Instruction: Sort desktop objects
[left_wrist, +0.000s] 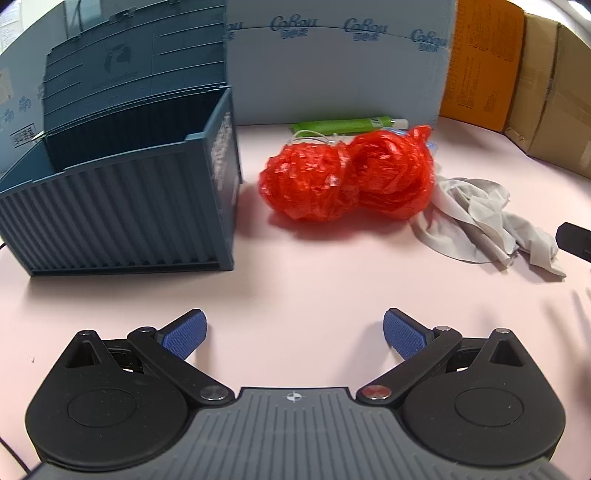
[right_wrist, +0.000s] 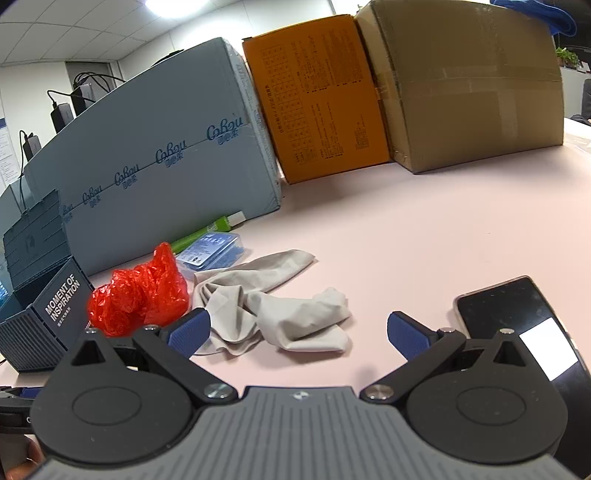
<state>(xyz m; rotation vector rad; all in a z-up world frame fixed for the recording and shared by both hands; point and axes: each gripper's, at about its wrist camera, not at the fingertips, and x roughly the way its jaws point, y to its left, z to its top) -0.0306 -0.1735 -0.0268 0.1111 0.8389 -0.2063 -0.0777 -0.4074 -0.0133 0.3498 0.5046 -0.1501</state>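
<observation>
A crumpled red plastic bag (left_wrist: 345, 177) lies on the pink table, just right of a blue container-style storage box (left_wrist: 122, 206). Behind it lies a green tube (left_wrist: 343, 124). A grey cloth (left_wrist: 484, 218) sprawls to the bag's right. My left gripper (left_wrist: 295, 334) hangs open over bare table, well short of the bag. In the right wrist view the red bag (right_wrist: 138, 291), grey cloth (right_wrist: 273, 306), a flat blue packet (right_wrist: 212, 251), green tube (right_wrist: 201, 234) and box (right_wrist: 44, 317) appear. My right gripper (right_wrist: 298, 334) is open, its left pad near the cloth, holding nothing.
A black phone (right_wrist: 517, 325) lies at the right, beside my right gripper. A pale blue carton (right_wrist: 159, 173), an orange box (right_wrist: 317, 96) and a brown cardboard box (right_wrist: 469, 81) wall off the table's far side. Pink table (right_wrist: 406, 229) stretches to the right.
</observation>
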